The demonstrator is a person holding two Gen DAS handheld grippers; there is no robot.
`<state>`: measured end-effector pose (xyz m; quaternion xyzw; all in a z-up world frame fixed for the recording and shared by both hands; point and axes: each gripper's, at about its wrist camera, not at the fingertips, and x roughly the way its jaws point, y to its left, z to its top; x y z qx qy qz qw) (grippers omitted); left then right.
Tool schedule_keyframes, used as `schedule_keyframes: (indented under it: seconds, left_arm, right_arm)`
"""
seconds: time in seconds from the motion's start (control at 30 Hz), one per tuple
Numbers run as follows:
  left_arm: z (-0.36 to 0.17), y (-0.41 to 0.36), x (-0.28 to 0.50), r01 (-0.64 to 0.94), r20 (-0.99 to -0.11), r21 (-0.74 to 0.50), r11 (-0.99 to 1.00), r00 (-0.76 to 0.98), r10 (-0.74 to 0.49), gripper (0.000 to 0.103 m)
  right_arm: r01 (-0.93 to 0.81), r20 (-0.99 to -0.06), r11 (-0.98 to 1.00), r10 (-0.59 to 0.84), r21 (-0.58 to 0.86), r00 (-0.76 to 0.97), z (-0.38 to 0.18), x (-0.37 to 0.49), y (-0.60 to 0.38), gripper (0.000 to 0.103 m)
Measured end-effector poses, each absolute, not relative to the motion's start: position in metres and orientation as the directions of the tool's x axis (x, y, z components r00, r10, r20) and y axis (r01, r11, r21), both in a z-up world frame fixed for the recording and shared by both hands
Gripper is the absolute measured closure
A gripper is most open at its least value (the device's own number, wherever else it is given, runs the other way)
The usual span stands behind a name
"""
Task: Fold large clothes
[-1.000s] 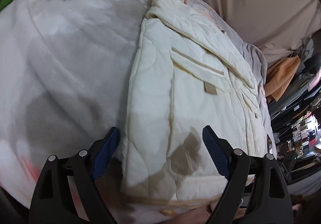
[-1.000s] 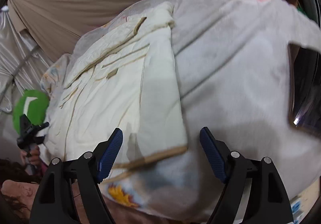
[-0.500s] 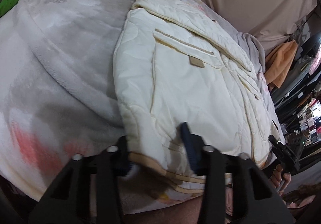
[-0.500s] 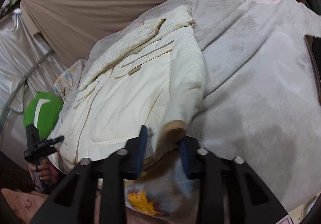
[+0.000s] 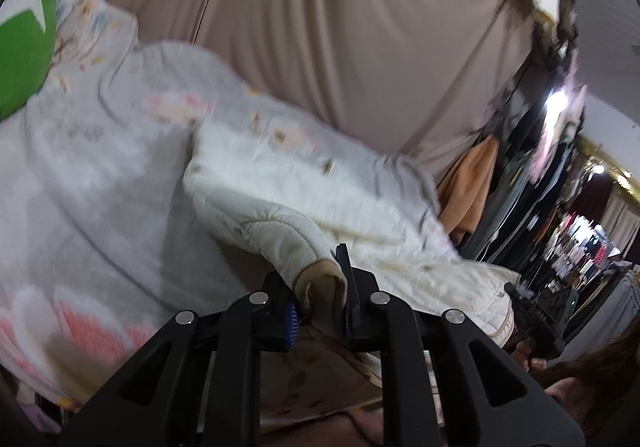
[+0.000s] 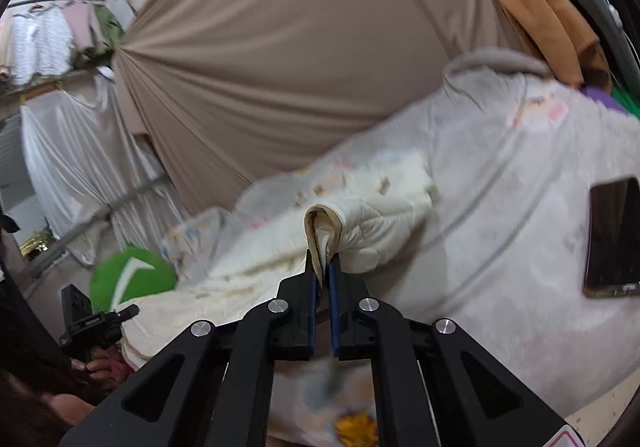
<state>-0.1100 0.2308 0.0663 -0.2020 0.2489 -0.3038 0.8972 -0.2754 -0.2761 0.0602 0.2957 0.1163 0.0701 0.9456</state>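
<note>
Left tongs [image 5: 320, 295] have just closed, pinching the tan-trimmed hem corner of the cream quilted jacket [image 5: 280, 183]; right tongs [image 6: 324, 279] likewise, clamped on the other hem corner. Jacket body lies on the grey fleece blanket [image 6: 500, 175] on the bed. Phone [image 6: 612, 239] at 3 o'clock, green cushion [image 6: 132, 275] at 9. Beige drape [image 5: 340, 27] behind.

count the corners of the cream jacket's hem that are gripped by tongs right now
2. One tan-trimmed corner is pinched in the left tongs; the other is in the right tongs. The jacket otherwise lies on the grey blanket.
</note>
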Motion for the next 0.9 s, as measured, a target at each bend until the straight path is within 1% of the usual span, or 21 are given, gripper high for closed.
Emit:
schedule_keyframes:
  seconds: [0.07,0.17,0.23,0.3,0.37,0.47,0.6,0.67,0.73,0.9]
  left_arm:
    - [0.088,0.234,-0.115,0.481,-0.257,-0.505,0.716,0.709,-0.657,0.088]
    - [0.118,0.229,-0.109,0.520,-0.187,-0.459,0.720,0.736,-0.651,0.087]
    - [0.133,0.220,-0.094,0.517,-0.175,-0.453,0.726,0.747,-0.641,0.087]
    - [0.142,0.214,-0.075,0.513,-0.174,-0.442,0.736,0.756,-0.631,0.086]
    - [0.148,0.199,-0.045,0.473,-0.204,-0.393,0.788,0.791,-0.577,0.086]
    - [0.145,0.181,0.007,0.404,-0.289,-0.375,0.834,0.804,-0.519,0.086]
    - [0.124,0.157,0.076,0.305,-0.432,-0.345,0.888,0.788,-0.438,0.086]
    - [0.111,0.150,0.100,0.265,-0.484,-0.325,0.908,0.778,-0.401,0.086]
    - [0.094,0.141,0.128,0.230,-0.547,-0.292,0.928,0.756,-0.359,0.086]
    - [0.048,0.134,0.178,0.170,-0.655,-0.239,0.956,0.698,-0.288,0.085]
  right_arm:
    - [-0.090,-0.122,0.824,0.189,0.560,0.974,0.077,-0.282,-0.274,0.098]
    - [-0.117,-0.047,0.849,0.165,0.516,0.985,0.104,-0.281,-0.273,0.098]
    - [-0.122,-0.013,0.860,0.148,0.495,0.989,0.122,-0.269,-0.277,0.098]
    - [-0.107,-0.001,0.868,0.123,0.485,0.992,0.132,-0.252,-0.282,0.098]
    - [-0.075,-0.009,0.876,0.090,0.476,0.996,0.138,-0.227,-0.286,0.098]
    - [-0.038,-0.061,0.874,0.077,0.485,0.995,0.139,-0.174,-0.293,0.098]
    - [0.020,-0.150,0.863,0.065,0.506,0.986,0.127,-0.110,-0.300,0.098]
    - [0.056,-0.201,0.864,0.053,0.501,0.978,0.121,-0.081,-0.301,0.098]
    - [0.094,-0.265,0.867,0.045,0.490,0.963,0.110,-0.050,-0.303,0.098]
    - [0.188,-0.441,0.874,0.032,0.448,0.897,0.071,0.023,-0.310,0.098]
